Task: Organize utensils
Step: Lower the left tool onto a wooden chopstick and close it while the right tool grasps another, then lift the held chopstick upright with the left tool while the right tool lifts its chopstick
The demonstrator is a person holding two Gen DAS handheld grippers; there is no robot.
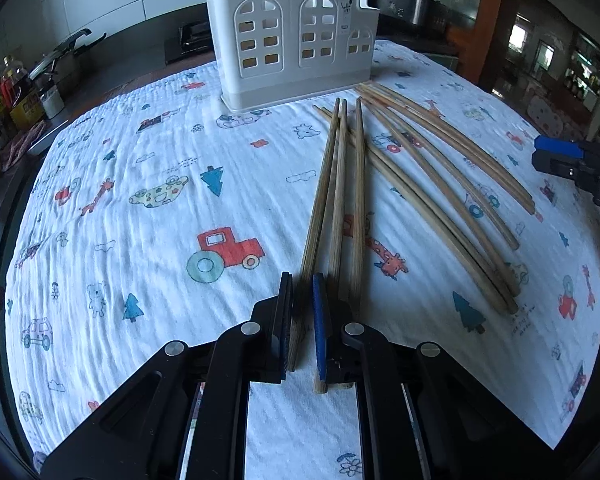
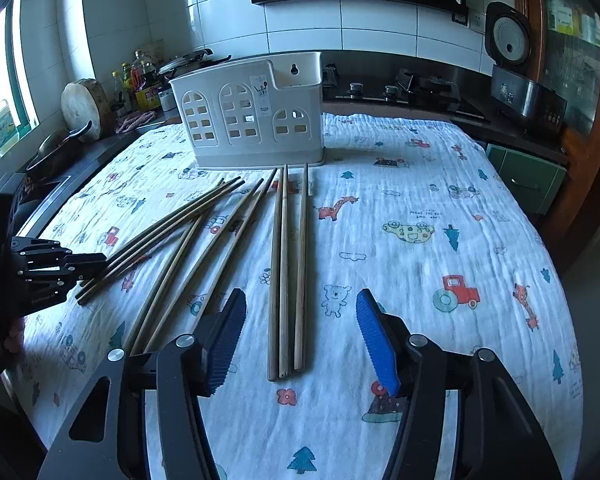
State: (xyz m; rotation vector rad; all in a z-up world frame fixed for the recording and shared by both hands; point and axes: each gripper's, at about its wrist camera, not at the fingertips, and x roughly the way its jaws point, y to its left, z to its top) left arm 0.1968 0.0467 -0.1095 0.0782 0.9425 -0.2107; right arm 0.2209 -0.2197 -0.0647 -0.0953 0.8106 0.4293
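Between the nearly closed fingers of my left gripper (image 1: 302, 320) sits the thick end of one wooden chopstick (image 1: 320, 208). Two more chopsticks (image 1: 356, 200) lie right beside it, one passing under the blue-padded finger. My left gripper (image 2: 94, 262) also shows at the left of the right wrist view, at the ends of a dark bundle. My right gripper (image 2: 300, 340) stands open over three parallel chopsticks (image 2: 286, 272) lying on the cloth, and its pads touch none of them. A white utensil holder (image 1: 292, 40) (image 2: 252, 120) with arched cut-outs stands upright at the far side.
Several loose chopsticks (image 1: 440, 184) (image 2: 204, 248) fan across a white cartoon-print cloth (image 2: 440, 200) covering the table. Bottles (image 2: 140, 80) and a pot stand on the left counter. A stove and a rice cooker (image 2: 524, 92) line the back. A hand (image 2: 4, 336) holds the left gripper.
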